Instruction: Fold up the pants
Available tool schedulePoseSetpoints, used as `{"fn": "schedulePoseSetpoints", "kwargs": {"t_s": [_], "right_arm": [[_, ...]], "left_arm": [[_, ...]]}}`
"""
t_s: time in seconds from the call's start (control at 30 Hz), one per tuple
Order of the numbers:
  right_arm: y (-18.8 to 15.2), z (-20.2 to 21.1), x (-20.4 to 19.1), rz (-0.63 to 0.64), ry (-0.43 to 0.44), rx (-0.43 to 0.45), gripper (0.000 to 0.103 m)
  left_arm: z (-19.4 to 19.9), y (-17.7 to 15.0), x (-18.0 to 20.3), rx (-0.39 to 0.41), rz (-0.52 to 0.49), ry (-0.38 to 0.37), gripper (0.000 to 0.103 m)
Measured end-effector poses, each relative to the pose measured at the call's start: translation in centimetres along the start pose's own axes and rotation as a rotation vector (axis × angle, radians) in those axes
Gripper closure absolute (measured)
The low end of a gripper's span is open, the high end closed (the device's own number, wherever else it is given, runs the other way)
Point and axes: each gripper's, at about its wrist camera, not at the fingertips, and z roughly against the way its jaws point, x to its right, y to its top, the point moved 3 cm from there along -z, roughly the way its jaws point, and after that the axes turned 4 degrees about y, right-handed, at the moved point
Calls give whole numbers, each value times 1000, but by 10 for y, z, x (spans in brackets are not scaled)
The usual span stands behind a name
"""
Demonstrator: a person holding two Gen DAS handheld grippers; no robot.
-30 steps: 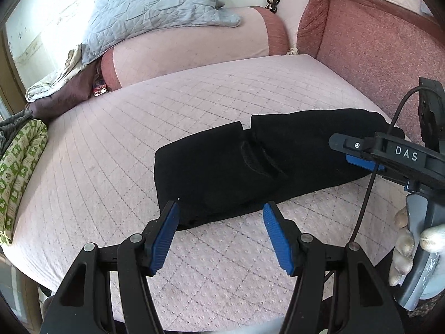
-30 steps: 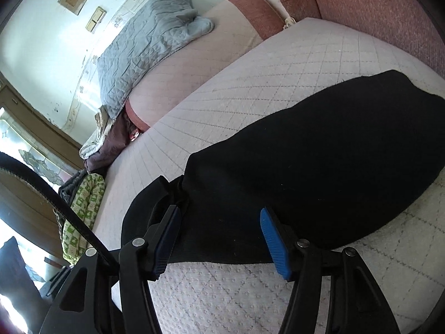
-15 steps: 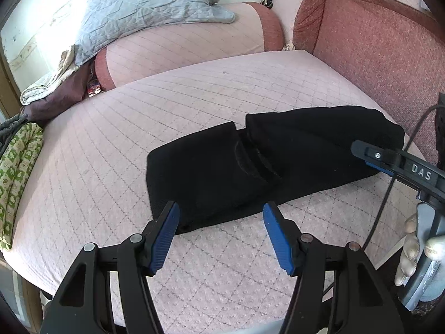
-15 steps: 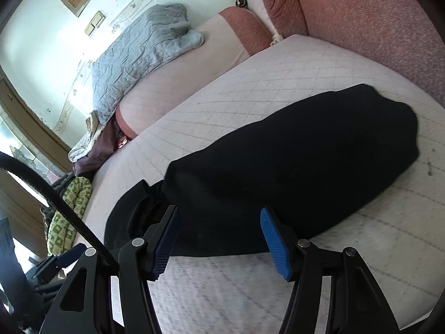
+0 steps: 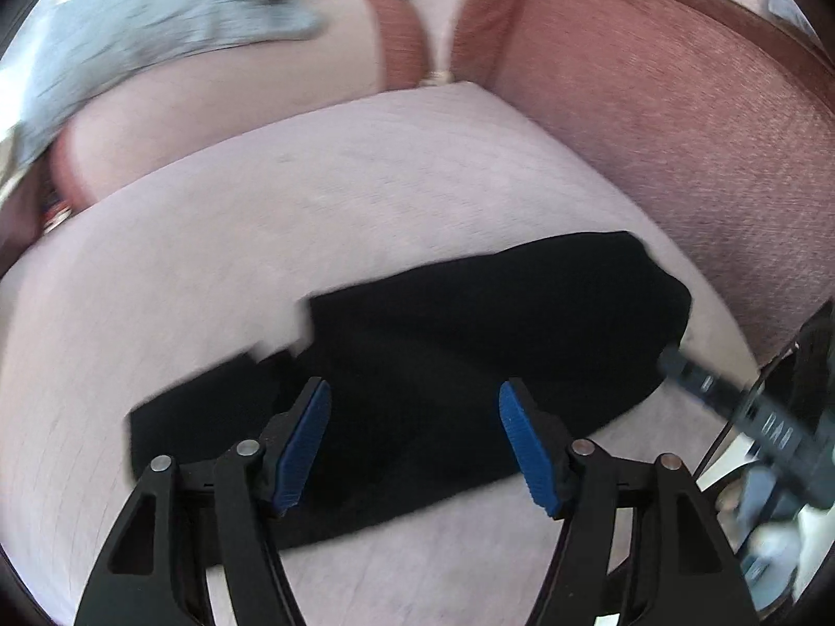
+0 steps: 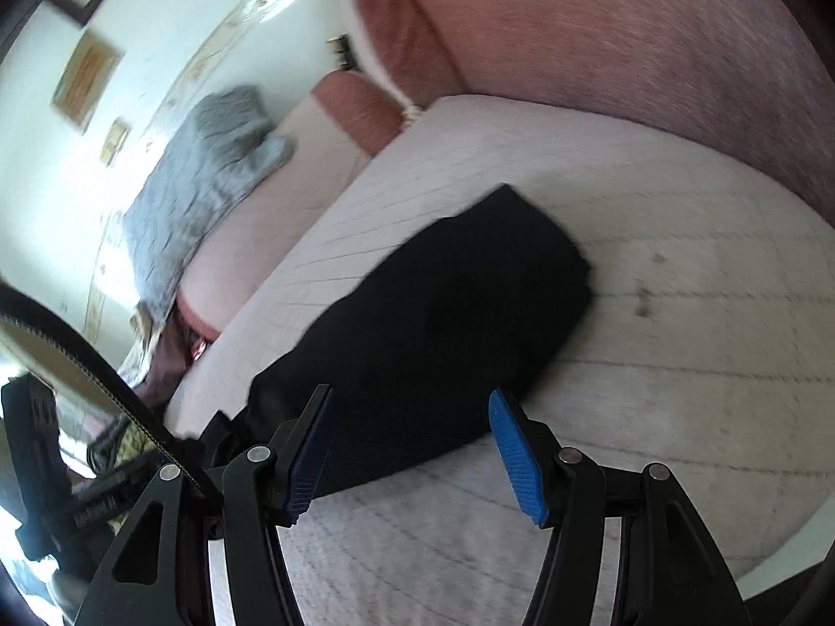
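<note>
1. Black pants [image 5: 469, 360] lie folded in a long bundle on the pink quilted bed [image 5: 261, 219].
2. Left gripper [image 5: 415, 441] hangs over the pants. Its jaws stand wide, have just been opening, and hold nothing.
3. Right gripper [image 6: 409, 448] hangs over the pants too, jaws wide and holding nothing.
4. Grey blanket [image 6: 203, 177] lies on a pillow behind.

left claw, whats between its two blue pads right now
Only the black pants, lying flat on the pink quilted mattress beyond the left claw; the pads stand apart, gripping nothing. The left wrist view shows this.
</note>
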Motion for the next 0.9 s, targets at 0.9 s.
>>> {"fn": "schedulePoseSetpoints", "kwargs": {"t_s": [0.9], "right_arm": [[28,-31,-1,-51,-13,59,47]], "left_arm": [[-148,105,181,-292,-378,-253,64]]}}
